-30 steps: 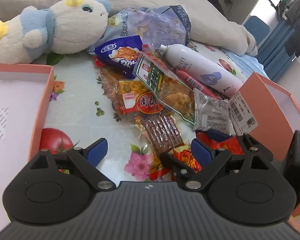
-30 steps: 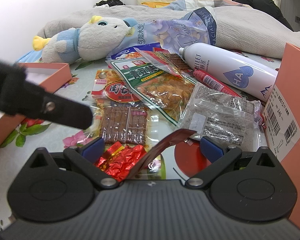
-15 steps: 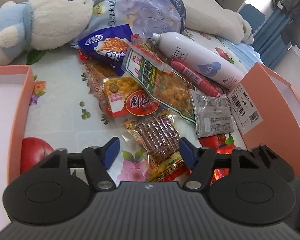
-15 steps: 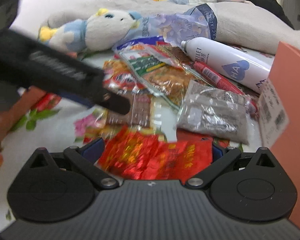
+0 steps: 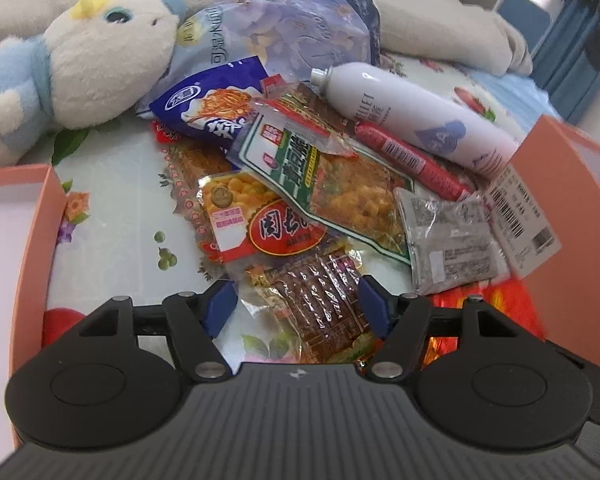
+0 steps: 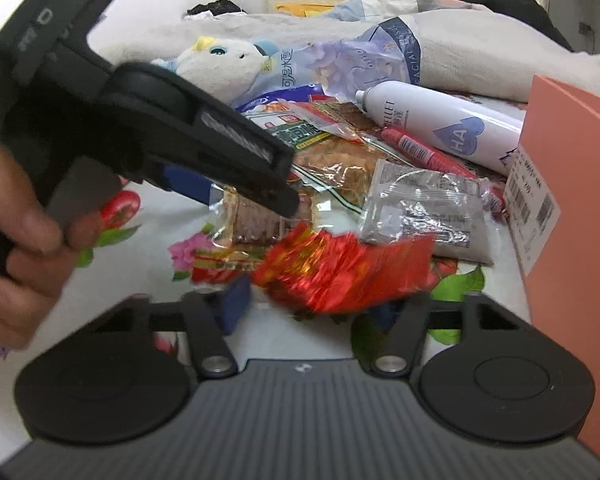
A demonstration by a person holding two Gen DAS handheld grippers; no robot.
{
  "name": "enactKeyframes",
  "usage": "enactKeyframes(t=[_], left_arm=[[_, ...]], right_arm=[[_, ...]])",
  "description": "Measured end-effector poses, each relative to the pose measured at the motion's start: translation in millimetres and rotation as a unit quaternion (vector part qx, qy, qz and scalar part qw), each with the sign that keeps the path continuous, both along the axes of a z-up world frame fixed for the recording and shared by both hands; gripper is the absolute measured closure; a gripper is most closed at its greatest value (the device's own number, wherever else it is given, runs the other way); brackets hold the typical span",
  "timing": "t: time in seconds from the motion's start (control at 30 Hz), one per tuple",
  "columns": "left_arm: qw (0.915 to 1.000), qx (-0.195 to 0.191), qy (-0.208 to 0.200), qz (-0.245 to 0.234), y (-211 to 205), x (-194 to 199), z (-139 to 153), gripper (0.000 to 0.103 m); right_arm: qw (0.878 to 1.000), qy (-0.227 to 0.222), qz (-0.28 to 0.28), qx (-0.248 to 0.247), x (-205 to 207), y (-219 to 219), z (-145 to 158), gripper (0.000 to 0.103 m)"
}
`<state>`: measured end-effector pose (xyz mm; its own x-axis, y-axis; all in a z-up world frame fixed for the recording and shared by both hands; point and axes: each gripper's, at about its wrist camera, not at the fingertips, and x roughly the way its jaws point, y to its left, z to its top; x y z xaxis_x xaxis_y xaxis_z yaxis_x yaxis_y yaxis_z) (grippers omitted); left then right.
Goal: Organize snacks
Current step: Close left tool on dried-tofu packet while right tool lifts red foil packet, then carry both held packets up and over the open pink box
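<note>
Since a second ago left gripper [image 5: 298, 306] advanced over the snack pile [image 5: 320, 184], jaws narrowed, straddling the brown jerky pack [image 5: 324, 304] without pressing; right gripper [image 6: 308, 304], jaws just closing, clenches the lifted red foil packet [image 6: 340, 276].

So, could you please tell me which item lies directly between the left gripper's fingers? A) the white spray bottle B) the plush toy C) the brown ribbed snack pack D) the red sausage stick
C: the brown ribbed snack pack sits between the left gripper fingers, which flank it.
</note>
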<state>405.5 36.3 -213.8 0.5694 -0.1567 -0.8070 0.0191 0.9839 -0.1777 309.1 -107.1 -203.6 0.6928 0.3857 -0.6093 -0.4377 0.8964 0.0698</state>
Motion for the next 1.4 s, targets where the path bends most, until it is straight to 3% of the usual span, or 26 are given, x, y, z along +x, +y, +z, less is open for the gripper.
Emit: enactKeyframes(t=[0.07, 0.3, 0.4, 0.5, 0.57, 0.6, 1.03, 1.4], left_arm=[[0.9999, 0.017, -0.003, 0.000, -4, 0, 0, 0.038], [0.9999, -0.005, 0.004, 0.015, 5, -4, 2, 0.081], [0.9998, -0.011, 0.001, 0.019, 6, -11, 5, 0.090], [0.9995, -0.019, 0.000, 0.024, 6, -24, 8, 0.092], [0.9995, -0.019, -0.005, 0.024, 5, -35, 12, 0.095], [0.9994, -0.019, -0.007, 0.026, 4, -42, 14, 0.101], [0.9943, -0.072, -0.036, 0.069, 7, -127, 37, 0.102], [0.9899, -0.086, -0.076, 0.084, 0, -164, 83, 0.102]], right_arm=[[1.000, -0.004, -0.003, -0.001, 0, 0, 1, 0.060], [1.000, 0.006, -0.002, 0.025, -6, -11, 4, 0.067], [1.000, 0.006, 0.004, 0.026, -13, -14, 6, 0.068], [1.000, 0.013, 0.009, 0.026, -19, -15, 9, 0.078], [0.999, 0.016, 0.012, 0.027, -24, -16, 11, 0.078], [0.999, 0.017, 0.014, 0.026, -27, -16, 12, 0.079], [0.999, 0.037, 0.001, 0.023, -76, -39, 32, 0.080], [1.000, 0.003, -0.005, 0.016, -94, -46, 70, 0.080]])
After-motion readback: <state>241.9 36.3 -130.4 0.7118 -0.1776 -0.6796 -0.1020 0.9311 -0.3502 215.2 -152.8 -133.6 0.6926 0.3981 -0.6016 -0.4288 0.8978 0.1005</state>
